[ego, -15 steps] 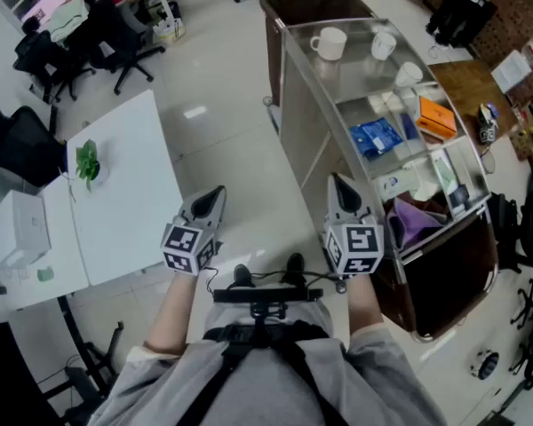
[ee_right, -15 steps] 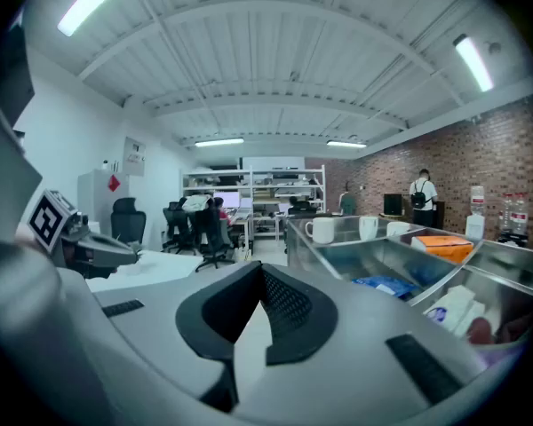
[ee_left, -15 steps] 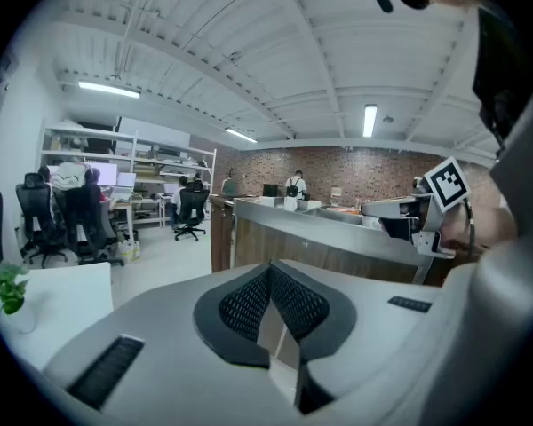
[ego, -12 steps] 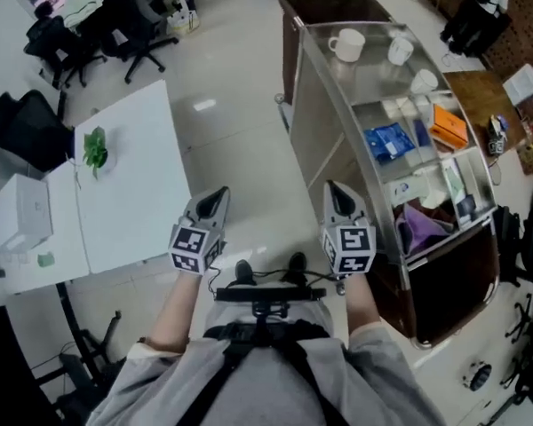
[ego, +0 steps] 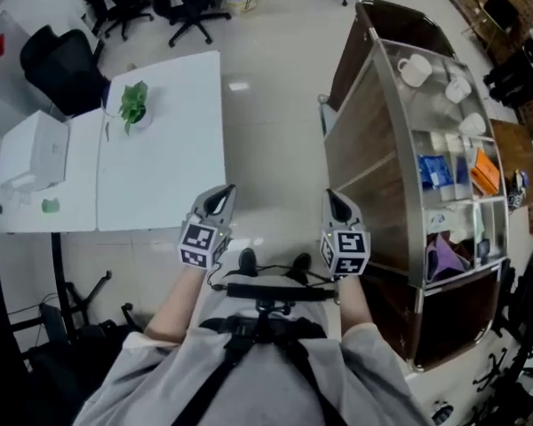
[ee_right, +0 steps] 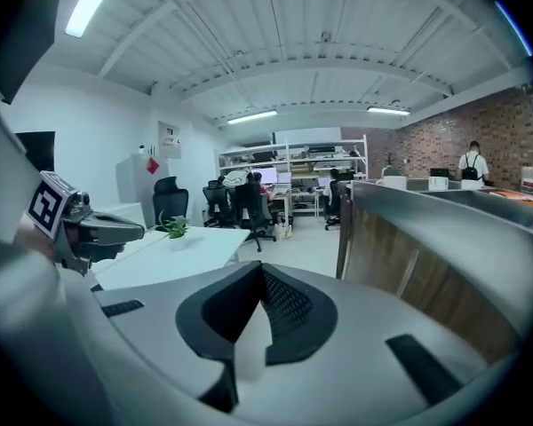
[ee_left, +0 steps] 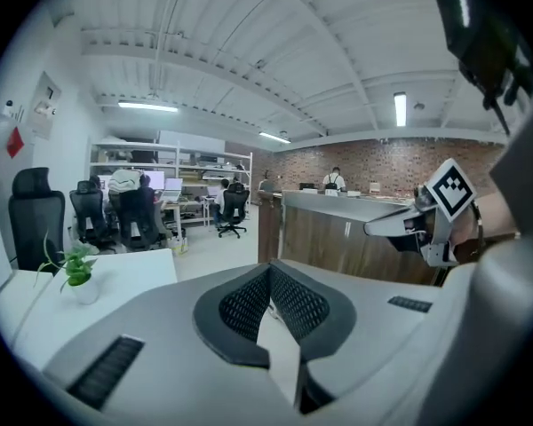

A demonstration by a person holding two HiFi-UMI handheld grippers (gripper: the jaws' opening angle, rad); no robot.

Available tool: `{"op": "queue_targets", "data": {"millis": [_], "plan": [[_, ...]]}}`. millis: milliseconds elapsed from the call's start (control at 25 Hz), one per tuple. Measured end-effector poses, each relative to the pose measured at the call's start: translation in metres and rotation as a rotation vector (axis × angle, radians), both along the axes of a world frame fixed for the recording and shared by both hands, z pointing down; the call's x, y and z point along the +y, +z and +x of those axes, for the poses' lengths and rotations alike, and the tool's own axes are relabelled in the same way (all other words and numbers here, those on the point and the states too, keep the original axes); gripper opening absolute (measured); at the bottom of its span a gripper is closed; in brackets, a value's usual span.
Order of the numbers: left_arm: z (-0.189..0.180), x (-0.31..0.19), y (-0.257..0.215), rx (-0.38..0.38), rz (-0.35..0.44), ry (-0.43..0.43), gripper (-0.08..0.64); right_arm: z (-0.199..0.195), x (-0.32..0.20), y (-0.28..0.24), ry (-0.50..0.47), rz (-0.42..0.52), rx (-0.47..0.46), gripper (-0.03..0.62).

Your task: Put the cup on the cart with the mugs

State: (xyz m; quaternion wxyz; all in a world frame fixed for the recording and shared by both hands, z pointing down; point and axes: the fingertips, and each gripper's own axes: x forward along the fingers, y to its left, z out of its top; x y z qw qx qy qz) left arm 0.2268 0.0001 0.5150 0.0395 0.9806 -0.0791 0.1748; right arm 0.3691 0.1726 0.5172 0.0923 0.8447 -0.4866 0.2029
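Note:
Both grippers are held out in front of the person, over the floor between a white table and the cart. My left gripper (ego: 222, 192) is shut with nothing in it, and its jaws (ee_left: 268, 270) meet at the tips. My right gripper (ego: 332, 197) is shut and empty too, its jaws (ee_right: 259, 270) closed together. The wood-sided cart (ego: 364, 122) stands just right of the right gripper. Three white mugs (ego: 415, 69) sit on its top shelf at the far end. No separate cup shows in any view.
The white table (ego: 164, 167) at the left carries a small potted plant (ego: 133, 105) and a white box (ego: 33, 149). Black office chairs (ego: 62, 65) stand beyond it. The cart's lower shelves hold blue and orange packs (ego: 435, 171). Bare floor runs between table and cart.
The head view has swung: the table now lies squarely at the left and the cart has shifted to the right edge. Both grippers stay shut, side by side in front of the person.

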Motion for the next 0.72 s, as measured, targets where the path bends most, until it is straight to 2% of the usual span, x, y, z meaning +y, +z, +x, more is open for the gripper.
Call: {"op": "queue_targets", "data": {"millis": [240,400,520,720], "plan": [[-0.052,-0.049,-0.001,0.009,0.024,-0.107,0.005,-0.045,-0.07,0.003,-0.108,0.023,-0.025,0.009],[-0.101,-0.086,-0.001,0.002,0.039,-0.217,0.005,-0.083,-0.128,0.005,-0.232,0.035,-0.014,0.009],[-0.155,-0.113,-0.002,-0.004,0.039,-0.37,0.005,-0.128,-0.179,0.001,-0.38,0.048,-0.032,0.009],[-0.249,-0.133,-0.005,-0.015,0.044,-0.679,0.005,-0.212,-0.251,-0.001,-0.714,0.07,-0.042,0.009]]}}
